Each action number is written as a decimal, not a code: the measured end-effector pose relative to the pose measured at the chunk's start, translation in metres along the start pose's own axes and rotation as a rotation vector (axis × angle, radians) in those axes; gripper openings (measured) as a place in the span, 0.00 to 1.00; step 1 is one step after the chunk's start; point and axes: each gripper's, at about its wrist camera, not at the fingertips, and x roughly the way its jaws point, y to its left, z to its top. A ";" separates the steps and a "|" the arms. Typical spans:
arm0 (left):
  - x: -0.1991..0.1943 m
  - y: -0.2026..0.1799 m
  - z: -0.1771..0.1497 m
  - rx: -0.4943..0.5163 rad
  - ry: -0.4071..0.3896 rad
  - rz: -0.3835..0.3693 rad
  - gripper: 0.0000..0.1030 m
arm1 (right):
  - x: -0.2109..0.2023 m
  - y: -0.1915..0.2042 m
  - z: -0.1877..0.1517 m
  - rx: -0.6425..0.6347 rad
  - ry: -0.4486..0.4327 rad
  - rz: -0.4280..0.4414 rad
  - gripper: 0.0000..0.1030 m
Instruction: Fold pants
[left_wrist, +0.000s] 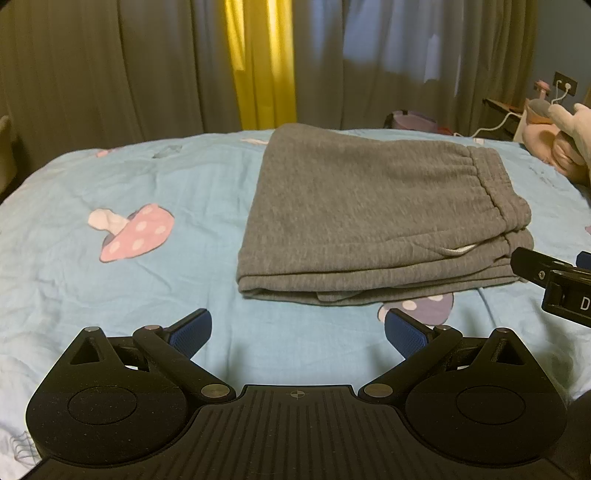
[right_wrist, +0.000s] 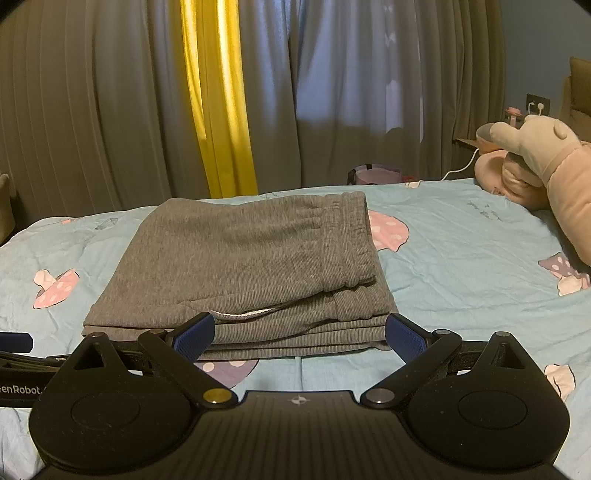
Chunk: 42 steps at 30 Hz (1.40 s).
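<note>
Grey sweatpants (left_wrist: 362, 214) lie folded in a stacked rectangle on the light blue bed sheet (left_wrist: 110, 295), elastic waistband on the right, a white drawstring showing at the near edge. They also show in the right wrist view (right_wrist: 240, 266). My left gripper (left_wrist: 297, 332) is open and empty, just short of the pants' near edge. My right gripper (right_wrist: 300, 338) is open and empty, its blue fingertips at the near edge of the stack, not closed on it. The right gripper's body (left_wrist: 554, 284) shows at the pants' right corner.
The sheet (right_wrist: 461, 240) has pink and purple mushroom prints (left_wrist: 136, 232). A pink and beige plush toy (right_wrist: 535, 166) lies at the right end of the bed. Grey and yellow curtains (right_wrist: 221, 110) hang behind. A wall socket with cable (right_wrist: 537, 105) is far right.
</note>
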 end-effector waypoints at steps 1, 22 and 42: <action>0.000 0.000 0.000 0.000 0.000 0.001 1.00 | 0.000 0.000 0.000 0.001 0.001 0.000 0.96; 0.002 -0.001 -0.002 0.001 0.012 0.006 1.00 | 0.001 -0.002 -0.001 0.004 0.011 -0.003 0.96; 0.003 0.000 -0.003 -0.002 0.017 0.007 1.00 | 0.002 -0.003 -0.002 0.008 0.018 -0.003 0.96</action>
